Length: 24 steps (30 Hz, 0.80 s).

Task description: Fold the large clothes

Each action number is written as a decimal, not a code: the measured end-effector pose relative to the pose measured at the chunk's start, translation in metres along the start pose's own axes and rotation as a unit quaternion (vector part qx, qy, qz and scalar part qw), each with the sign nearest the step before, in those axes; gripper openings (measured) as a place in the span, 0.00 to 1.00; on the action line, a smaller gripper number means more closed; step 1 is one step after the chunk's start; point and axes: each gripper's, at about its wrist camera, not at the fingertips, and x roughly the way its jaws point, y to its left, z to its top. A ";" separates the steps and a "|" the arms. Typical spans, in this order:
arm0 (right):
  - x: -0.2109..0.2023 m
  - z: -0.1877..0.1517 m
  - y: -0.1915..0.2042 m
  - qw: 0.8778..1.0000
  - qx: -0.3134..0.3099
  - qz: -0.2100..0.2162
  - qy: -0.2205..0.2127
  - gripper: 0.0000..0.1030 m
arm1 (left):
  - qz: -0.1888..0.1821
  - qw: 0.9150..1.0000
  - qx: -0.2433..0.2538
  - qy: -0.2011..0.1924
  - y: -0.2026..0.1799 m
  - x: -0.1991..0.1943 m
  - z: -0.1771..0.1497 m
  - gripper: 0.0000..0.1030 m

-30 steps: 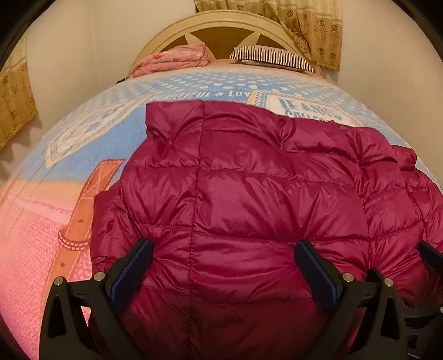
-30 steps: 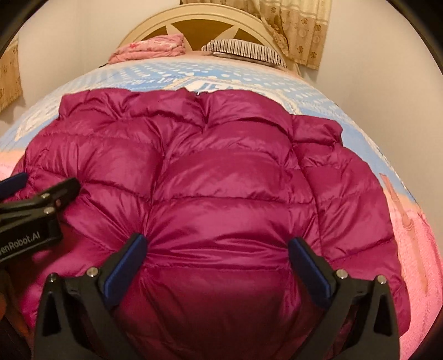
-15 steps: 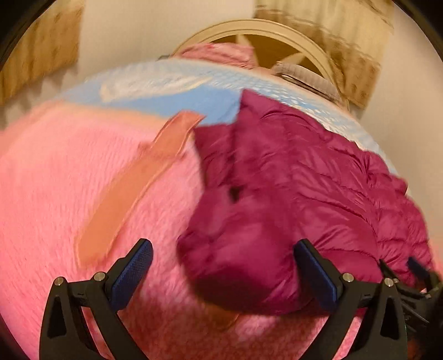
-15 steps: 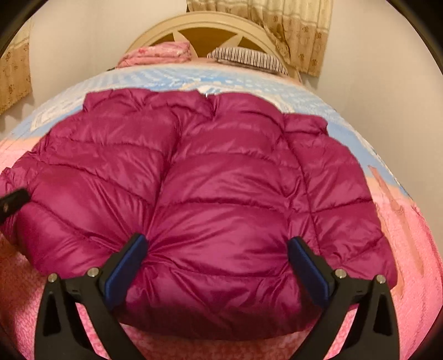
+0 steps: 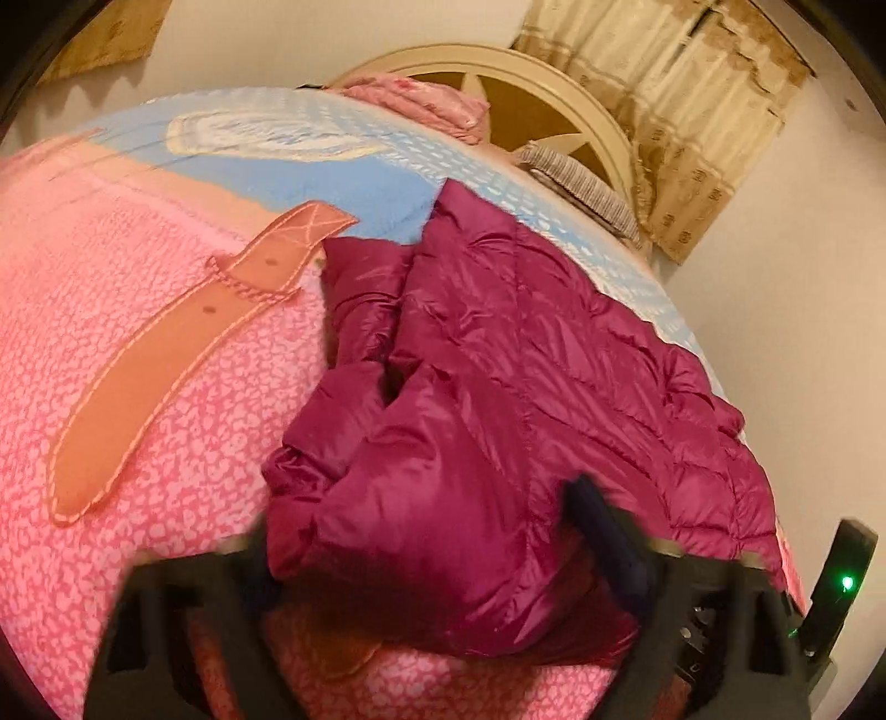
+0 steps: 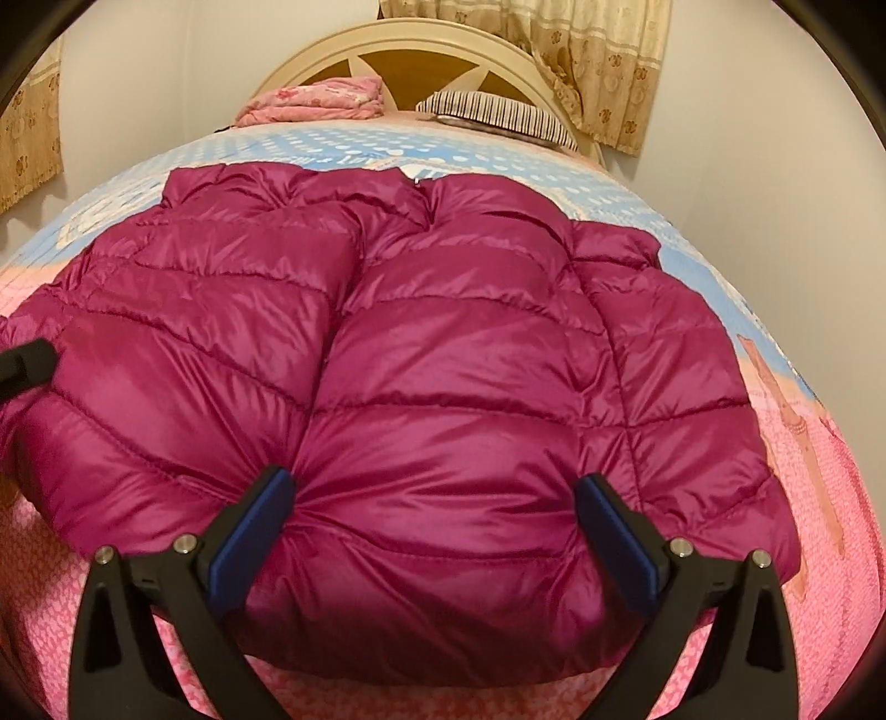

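The right claw (image 6: 432, 531) is spread wide, its blue pads pressed into the hem of the magenta down jacket (image 6: 443, 354), which lies spread across the bed (image 6: 830, 498) near its foot edge. The left claw (image 5: 421, 559), blurred, also stands spread around the jacket's bunched sleeve (image 5: 421, 498) towards the bed's left edge.

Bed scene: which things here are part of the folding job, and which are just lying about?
In the job:
magenta puffer jacket
left tongs
right tongs

Lying about:
pink folded bedding
striped pillow
curtain
headboard
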 end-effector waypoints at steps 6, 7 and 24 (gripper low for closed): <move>-0.002 -0.001 0.004 1.000 -0.007 -0.009 0.000 1.00 | -0.028 0.998 0.043 -0.032 -0.010 -0.012 0.003 0.16; -0.003 -0.001 0.007 1.000 -0.012 -0.016 -0.002 1.00 | -0.032 0.998 0.045 -0.040 -0.011 -0.018 0.005 0.15; -0.041 0.014 0.080 0.992 -0.065 0.101 -0.026 1.00 | 0.034 0.974 0.178 -0.140 -0.042 -0.118 0.041 0.12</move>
